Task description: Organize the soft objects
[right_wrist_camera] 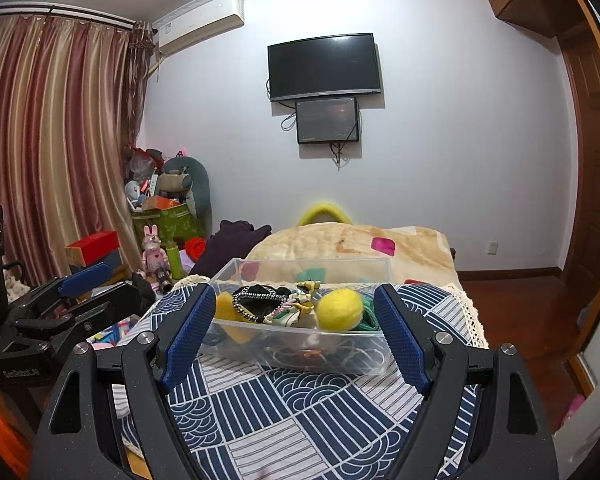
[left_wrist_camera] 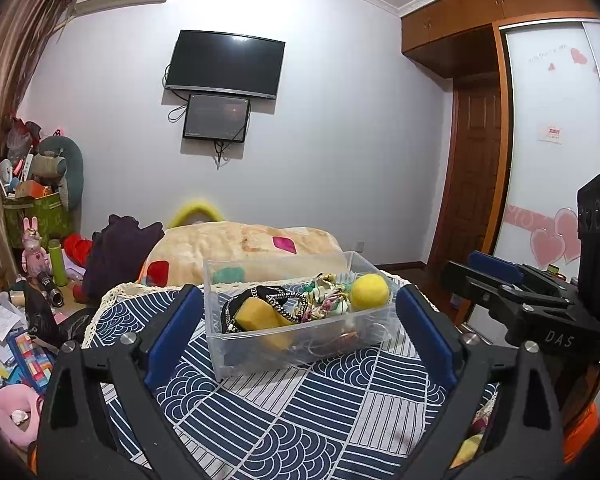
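My views are evenly lit from overhead, a cool, soft indoor light with no hard shadows. Straight ahead beyond my jaws, the dark TV [left_wrist_camera: 225,65] catches a small white glare spot near its top edge. The wall [right_wrist_camera: 440,160] behind it is bright, almost washed out. Fisheye bending curves the curtain [right_wrist_camera: 48,140] far to my left. Corners fall to black vignette. The plastic box [left_wrist_camera: 296,344] between my jaws is sharp enough; distant clutter is soft.
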{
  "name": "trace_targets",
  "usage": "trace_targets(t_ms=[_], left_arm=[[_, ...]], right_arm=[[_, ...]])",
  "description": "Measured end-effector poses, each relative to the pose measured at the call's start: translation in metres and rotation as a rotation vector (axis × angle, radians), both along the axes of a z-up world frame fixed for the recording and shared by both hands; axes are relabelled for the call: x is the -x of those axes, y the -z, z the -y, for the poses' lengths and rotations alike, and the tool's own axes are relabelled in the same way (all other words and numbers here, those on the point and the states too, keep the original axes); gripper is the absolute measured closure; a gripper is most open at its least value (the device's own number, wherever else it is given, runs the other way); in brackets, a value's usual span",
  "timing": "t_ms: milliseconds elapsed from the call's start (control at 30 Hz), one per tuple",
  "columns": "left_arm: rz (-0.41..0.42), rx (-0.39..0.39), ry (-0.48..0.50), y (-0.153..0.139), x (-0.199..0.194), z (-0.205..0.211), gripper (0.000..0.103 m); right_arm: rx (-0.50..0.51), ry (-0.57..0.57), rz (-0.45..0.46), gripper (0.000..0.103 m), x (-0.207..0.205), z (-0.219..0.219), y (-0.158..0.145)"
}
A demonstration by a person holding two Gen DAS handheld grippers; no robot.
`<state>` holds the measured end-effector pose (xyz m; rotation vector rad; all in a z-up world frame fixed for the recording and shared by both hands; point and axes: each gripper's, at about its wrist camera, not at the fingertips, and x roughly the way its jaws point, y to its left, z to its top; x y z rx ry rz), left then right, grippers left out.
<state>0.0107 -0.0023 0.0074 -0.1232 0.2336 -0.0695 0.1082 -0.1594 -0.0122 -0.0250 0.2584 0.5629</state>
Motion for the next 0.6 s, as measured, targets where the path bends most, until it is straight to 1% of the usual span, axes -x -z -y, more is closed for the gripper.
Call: trace_targets(t_ms=[133, 233, 300, 600], left_arm=[[-0.005, 0.006, -0.006, 0.0007, -0.0009, -0.0009, 0.001], [-0.010, 0.005, -0.006, 0.0006, -0.0020, -0.0014, 0.001], [-0.013, 0.006, 0.000, 0.0008, -0.0025, -0.0018, 0.001], [-0.020, 0.013, 0.013, 0.0017, -0.0032, -0.0021, 0.001]], right_arm=[[0.001, 0.000, 0.002, 0.024, 0.0005, -0.0007, -0.0009], [0.000, 0.001, -0.001, 0.023, 0.0002, -0.0007, -0.0003], [-0.001, 0.002, -0.001, 0.021, 0.0005, -0.0007, -0.0004], [-0.001, 0.003, -0.004, 0.020, 0.0007, -0.0012, -0.0001]])
